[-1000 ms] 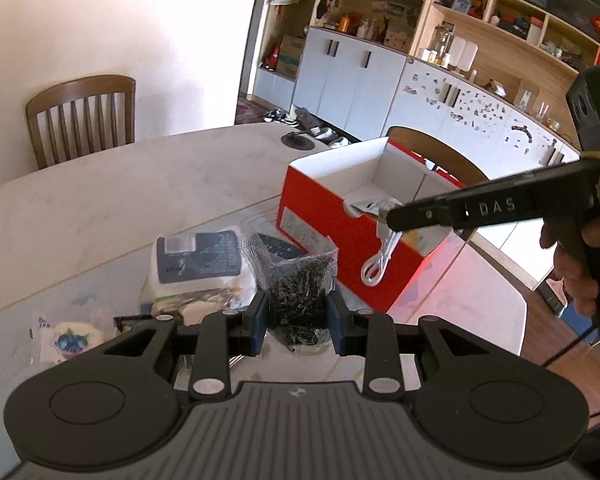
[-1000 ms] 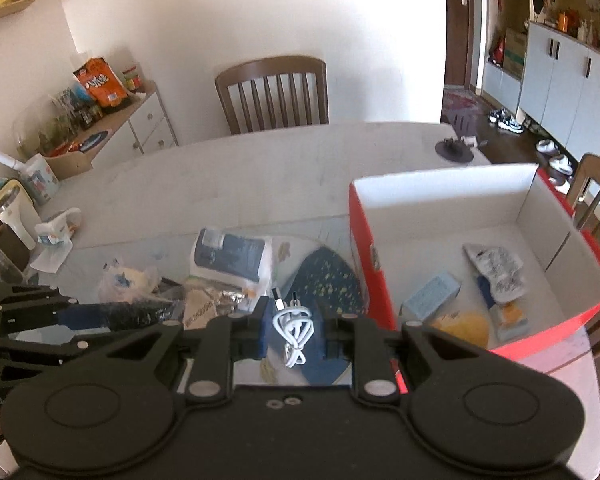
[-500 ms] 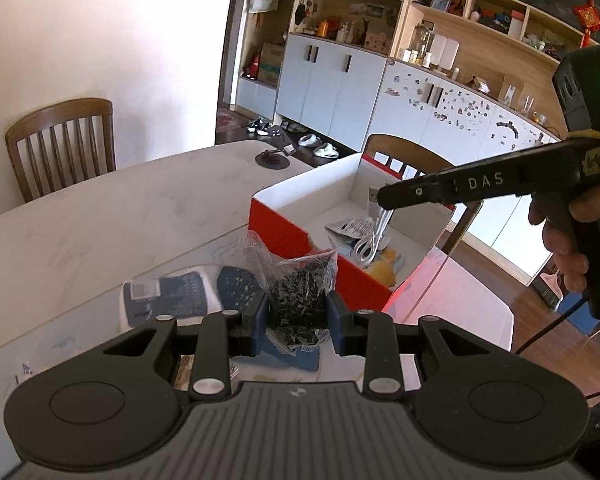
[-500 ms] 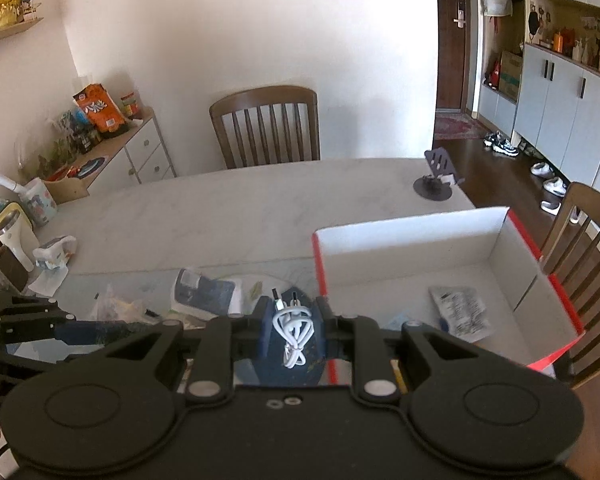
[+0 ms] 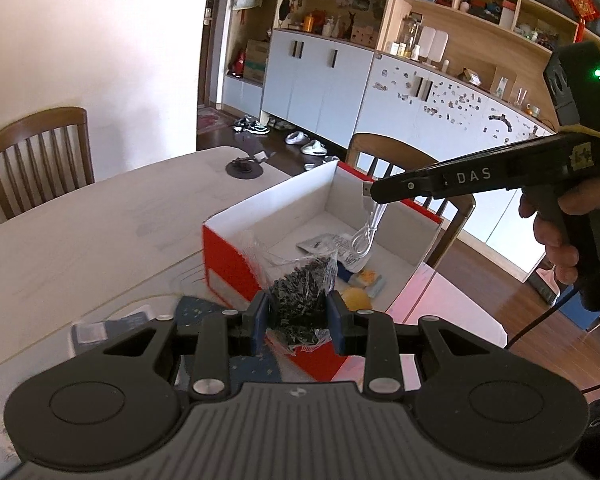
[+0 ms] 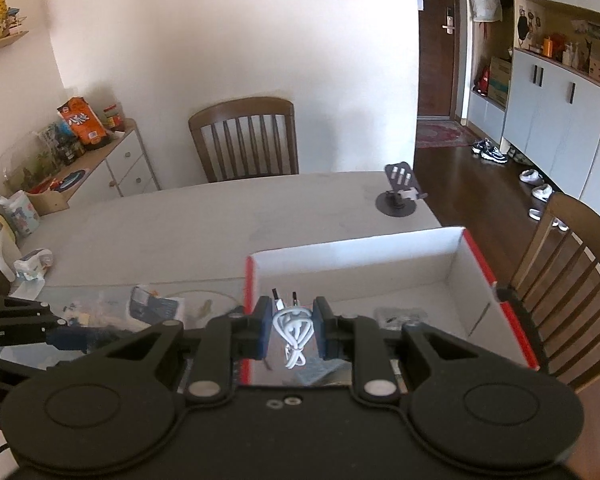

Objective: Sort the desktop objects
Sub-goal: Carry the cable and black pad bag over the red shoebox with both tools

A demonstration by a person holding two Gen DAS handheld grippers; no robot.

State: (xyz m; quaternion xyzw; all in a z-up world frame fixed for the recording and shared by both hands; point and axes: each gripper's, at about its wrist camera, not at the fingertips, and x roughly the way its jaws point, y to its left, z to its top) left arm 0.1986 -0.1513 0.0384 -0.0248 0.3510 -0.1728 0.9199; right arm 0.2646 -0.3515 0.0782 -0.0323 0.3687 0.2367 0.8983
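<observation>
Left fingers [image 5: 298, 316]: clenched on the bag [image 5: 302, 294], a clear film pouch of small dark bits, held at its middle just above the box's near red wall.
Bag handling: likely light, soft and crinkly; the film may slip, so a pinch across the packed middle suits it.
Right fingers [image 6: 292, 330]: clenched on the cable [image 6: 294, 330], a white coil hanging over the box's inside.
Cable handling: limp, light; best held across the bundled loops so none unwinds.
Box [image 5: 224, 252]: open on the worktop [image 5: 100, 216], several small items already inside.
Left behind: a few packets [image 6: 156, 307] lie on the worktop beside the box.
</observation>
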